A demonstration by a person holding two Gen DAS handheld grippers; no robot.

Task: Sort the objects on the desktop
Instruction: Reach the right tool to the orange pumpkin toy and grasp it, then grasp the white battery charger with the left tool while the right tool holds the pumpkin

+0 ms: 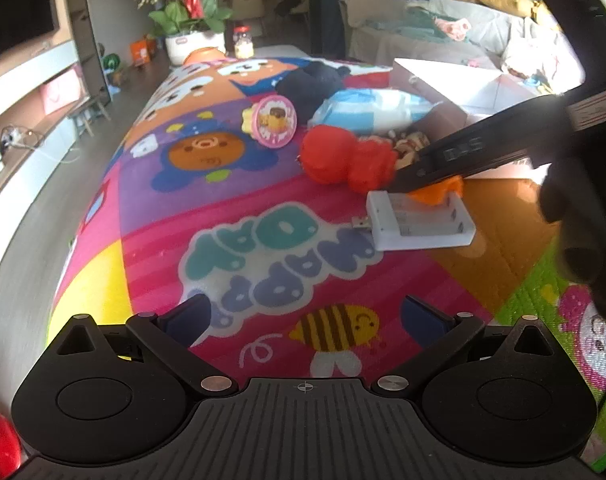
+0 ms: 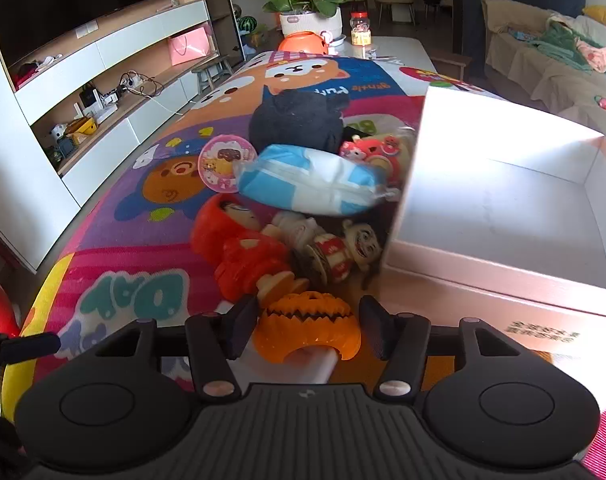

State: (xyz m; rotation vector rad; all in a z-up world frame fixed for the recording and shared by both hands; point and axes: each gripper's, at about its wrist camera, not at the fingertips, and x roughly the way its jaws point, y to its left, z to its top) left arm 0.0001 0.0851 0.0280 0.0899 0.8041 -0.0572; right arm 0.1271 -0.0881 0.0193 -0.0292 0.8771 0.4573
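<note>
The right gripper (image 2: 308,330) brackets the orange plastic jack-o'-lantern pumpkin (image 2: 307,326), which sits on the white plastic battery charger (image 1: 421,220) at six o'clock of the toy pile. Its jaws stand half-narrowed, and whether the pads press yet I cannot tell. The left gripper (image 1: 307,316) hangs spread and empty over the colourful cartoon play mat (image 1: 231,208). To do this well, I judge: close squarely on the pumpkin's ribbed flanks, lift straight, then carry toward the open white cardboard box (image 2: 503,208) at two o'clock. Counted: one pumpkin, one charger, one box, one red hooded figurine (image 2: 239,240).
</note>
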